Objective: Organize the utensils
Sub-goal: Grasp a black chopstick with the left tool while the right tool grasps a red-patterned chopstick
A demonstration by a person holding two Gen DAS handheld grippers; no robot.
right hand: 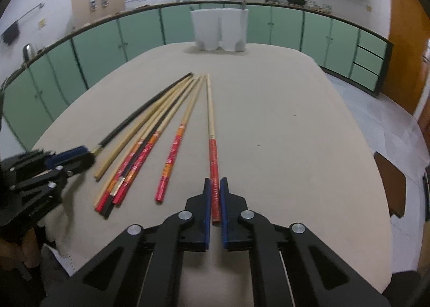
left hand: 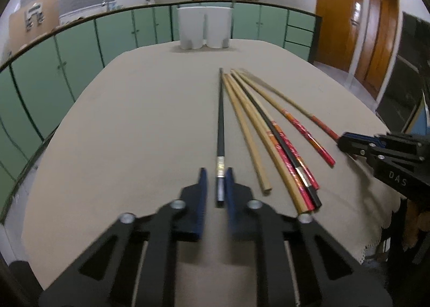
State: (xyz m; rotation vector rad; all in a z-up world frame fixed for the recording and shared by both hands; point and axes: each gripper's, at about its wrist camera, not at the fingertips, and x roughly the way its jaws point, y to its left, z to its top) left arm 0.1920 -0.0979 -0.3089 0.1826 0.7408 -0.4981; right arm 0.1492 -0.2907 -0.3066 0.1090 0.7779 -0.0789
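Several chopsticks lie fanned on the beige tablecloth (left hand: 121, 124). My left gripper (left hand: 216, 172) is shut on the near end of the black chopstick (left hand: 221, 118), the leftmost of the fan. My right gripper (right hand: 215, 182) is shut on the red end of a wooden chopstick (right hand: 211, 124), the rightmost one. Both held chopsticks still rest along the table. In the left wrist view the right gripper (left hand: 342, 140) shows at the right edge. In the right wrist view the left gripper (right hand: 86, 156) shows at the left. Between them lie plain wooden, black and red-ended chopsticks (left hand: 268, 129).
Two white containers (left hand: 205, 27) stand side by side at the table's far edge, straight ahead. Green cabinets (left hand: 80, 46) run behind the table. A brown chair seat (right hand: 389, 186) sits by the table's right side, and wooden doors (left hand: 338, 11) are at the far right.
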